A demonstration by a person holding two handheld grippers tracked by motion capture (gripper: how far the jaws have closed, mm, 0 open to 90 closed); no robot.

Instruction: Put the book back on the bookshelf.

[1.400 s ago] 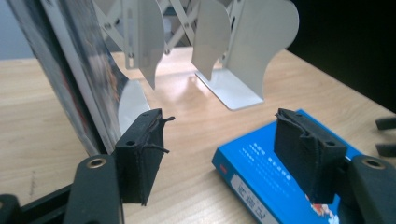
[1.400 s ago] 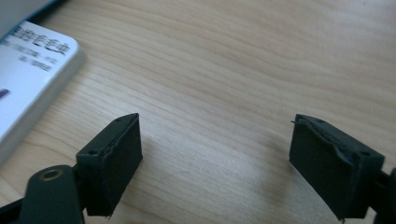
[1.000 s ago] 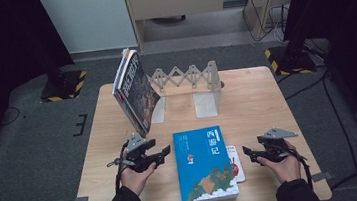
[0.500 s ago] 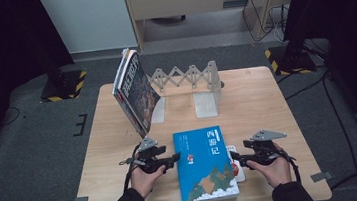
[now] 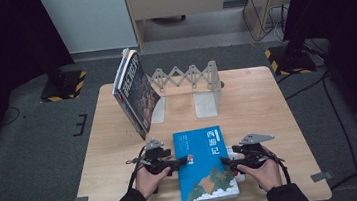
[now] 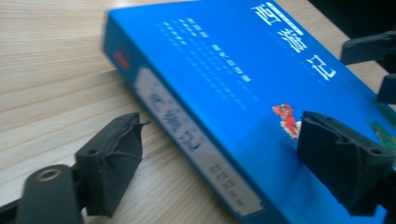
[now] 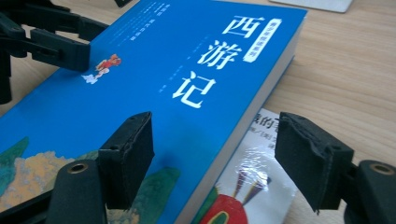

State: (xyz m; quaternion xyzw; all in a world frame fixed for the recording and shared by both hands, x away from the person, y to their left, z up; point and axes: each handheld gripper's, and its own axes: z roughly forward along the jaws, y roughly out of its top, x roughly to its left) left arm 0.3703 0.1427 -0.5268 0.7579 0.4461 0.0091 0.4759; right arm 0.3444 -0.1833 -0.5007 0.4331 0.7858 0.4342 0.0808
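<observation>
Blue book [image 5: 205, 164] lies flat near the front edge of the table [image 5: 267, 101], on a thinner book [image 7: 247, 186]. My left gripper [image 5: 182, 161] has just been opening to straddle its spine; my right gripper [image 5: 226, 161] stands open over the opposite edge, nothing pressed, ready to lift together.

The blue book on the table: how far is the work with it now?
Done: one dark book already leans at the metal book rack. In hand: both grippers straddle the blue book, the left gripper at its spine, its jaws just opening, the right gripper at the page edge. Left: likely gripping, lifting, standing it in the rack.
</observation>
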